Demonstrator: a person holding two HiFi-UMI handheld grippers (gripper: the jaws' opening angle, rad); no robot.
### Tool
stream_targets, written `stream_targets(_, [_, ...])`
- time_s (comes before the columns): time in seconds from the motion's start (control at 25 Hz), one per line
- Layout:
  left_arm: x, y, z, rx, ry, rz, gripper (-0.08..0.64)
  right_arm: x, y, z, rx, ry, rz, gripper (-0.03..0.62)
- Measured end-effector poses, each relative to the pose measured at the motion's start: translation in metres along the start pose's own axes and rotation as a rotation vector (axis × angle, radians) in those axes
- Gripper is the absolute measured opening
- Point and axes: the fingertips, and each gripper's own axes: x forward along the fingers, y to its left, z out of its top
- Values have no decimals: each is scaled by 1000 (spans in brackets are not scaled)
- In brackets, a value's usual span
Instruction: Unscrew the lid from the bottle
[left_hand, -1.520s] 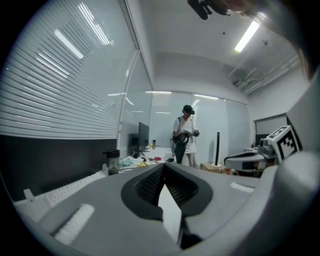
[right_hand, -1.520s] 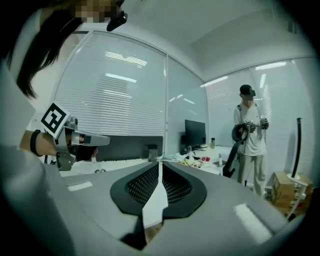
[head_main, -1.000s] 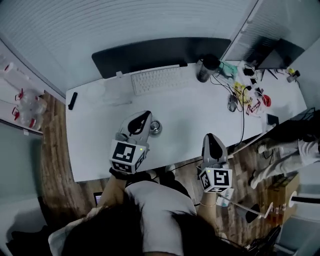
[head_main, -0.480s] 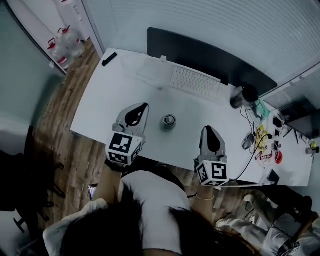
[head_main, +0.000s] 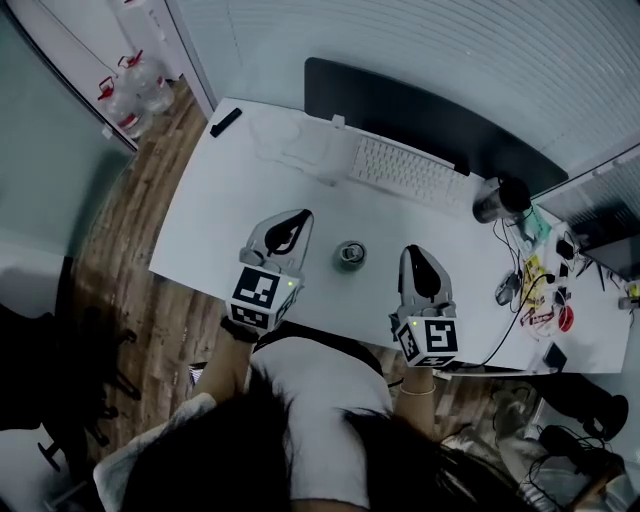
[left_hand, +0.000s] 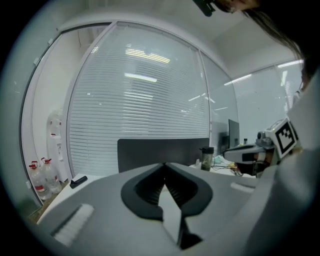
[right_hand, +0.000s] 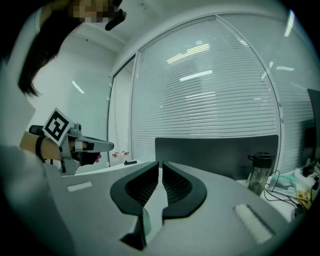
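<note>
A small round bottle (head_main: 350, 255) with a metal-looking lid stands on the white table (head_main: 230, 200), near its front edge. My left gripper (head_main: 301, 215) hovers to the bottle's left, apart from it, with jaws shut and nothing in them. To the bottle's right is my right gripper (head_main: 413, 252), also shut, empty and not touching it. In the left gripper view the shut left gripper (left_hand: 164, 164) points at the window blinds. The right gripper view shows the shut right gripper (right_hand: 160, 163) the same way. The bottle is hidden in both gripper views.
A white keyboard (head_main: 405, 170) and a black pad (head_main: 420, 110) lie at the table's back. A dark tumbler (head_main: 497, 200) stands at the right beside cables and clutter (head_main: 540, 290). A black remote (head_main: 226, 122) lies at the left corner. Water jugs (head_main: 135, 85) stand on the floor.
The head view has swung round, so the table now slants the other way. Both grippers stay shut and empty, one on each side of the bottle.
</note>
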Motion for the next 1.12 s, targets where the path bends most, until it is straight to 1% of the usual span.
stream_targets(0.24, [11,-2,-11,-1,11,-62,58,9,7,-8,14,16,3,6])
stream_targets(0.4, [14,-6,-21,-11,20,-105,60,12,15,-13,25,26,20,12])
stream_targets(0.52, [15,-9,-30,-17,23,-144,60,14,22,-17,37,34,44,61])
stream_targets(0.84, [19,-20,-58,-9,52,-262,66,18,29,-29,73,63,86,139])
stream_targets(1.12, [19,-27,-84,-15,90,-345,120,16,29,-40,104,93,91,192])
